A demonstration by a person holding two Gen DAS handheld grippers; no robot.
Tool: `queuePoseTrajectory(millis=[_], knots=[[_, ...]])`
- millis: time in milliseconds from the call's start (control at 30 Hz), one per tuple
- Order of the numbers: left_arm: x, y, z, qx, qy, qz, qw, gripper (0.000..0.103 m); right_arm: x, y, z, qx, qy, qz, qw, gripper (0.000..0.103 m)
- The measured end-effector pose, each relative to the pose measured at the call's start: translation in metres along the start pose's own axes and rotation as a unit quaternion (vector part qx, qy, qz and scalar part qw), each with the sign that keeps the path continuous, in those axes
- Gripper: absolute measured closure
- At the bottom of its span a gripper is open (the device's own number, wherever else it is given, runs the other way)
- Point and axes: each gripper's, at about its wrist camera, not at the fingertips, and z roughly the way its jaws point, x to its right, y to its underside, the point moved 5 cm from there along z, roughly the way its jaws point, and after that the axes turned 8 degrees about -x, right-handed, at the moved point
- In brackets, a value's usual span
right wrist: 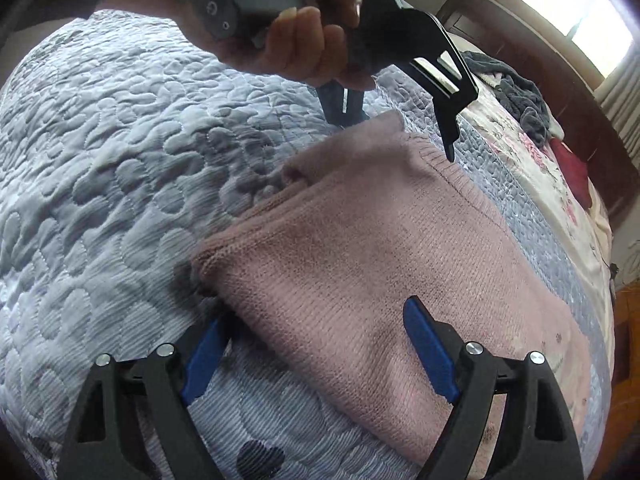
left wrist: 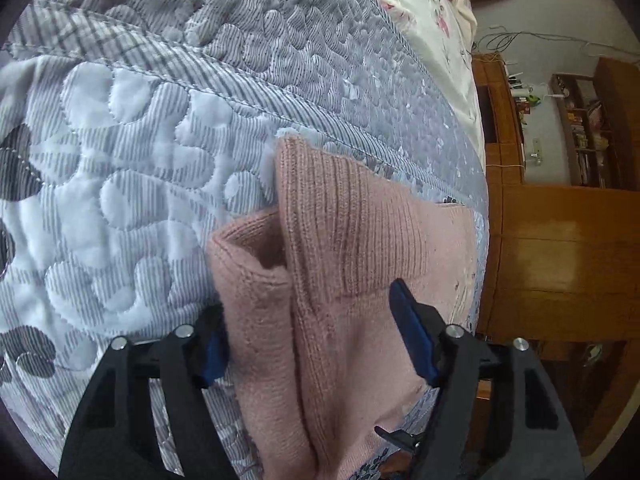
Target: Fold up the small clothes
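Spread wide, both pairs of blue-padded fingers, nothing pinched. Left gripper (left wrist: 312, 336) straddling the near end of the pink knit sweater (left wrist: 340, 280): one finger (left wrist: 212, 354) tucked against the outer side of the folded stack, the other (left wrist: 412, 336) resting over the top layer, likely set to close on the edge and carry it over for another fold. Just ahead of those fingers, a ribbed band (left wrist: 344, 216) doubled over a smaller flap, so the garment already lies partly folded, sleeves seemingly in.

Right gripper (right wrist: 316, 352) likewise straddling: one finger (right wrist: 202, 354) low beside the sweater's rounded corner (right wrist: 208, 264), the other (right wrist: 430, 354) above the flat knit (right wrist: 360, 248). Lined up with the edge between the fingers, probably for a matching pinch so both ends lift together and the fold stays square.

Beyond the right fingers, at the far end of the sweater, a hand (right wrist: 304, 32) gripping the other tool's handle, its tips down at the cloth.

Underneath everything, the grey quilted bedspread (left wrist: 140, 160) on the bed, soft and bumpy, so fingers may need to dig under the knit. Further off, a floral sheet (right wrist: 532, 160) and a dark crumpled cloth (right wrist: 516, 88), well apart.
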Motion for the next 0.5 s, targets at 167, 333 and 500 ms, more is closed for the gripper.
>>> queuePoseTrajectory(millis=[167,333,500], knots=[[-0.001,-0.01,0.006,-0.011,-0.007,-0.007,0.9999,0.055,0.002,-0.012,0.009,0.013,0.003,0.015,1.0,0.018],[-0.007,-0.011,0.006,-0.023,-0.016,-0.022,0.9994,0.063,-0.001,-0.018,0.012,0.022,0.006,0.026,0.999,0.018],[-0.007,-0.012,0.006,-0.029,-0.025,-0.031,0.9988,0.069,-0.003,-0.025,0.011,0.023,0.002,0.03,0.999,0.032]])
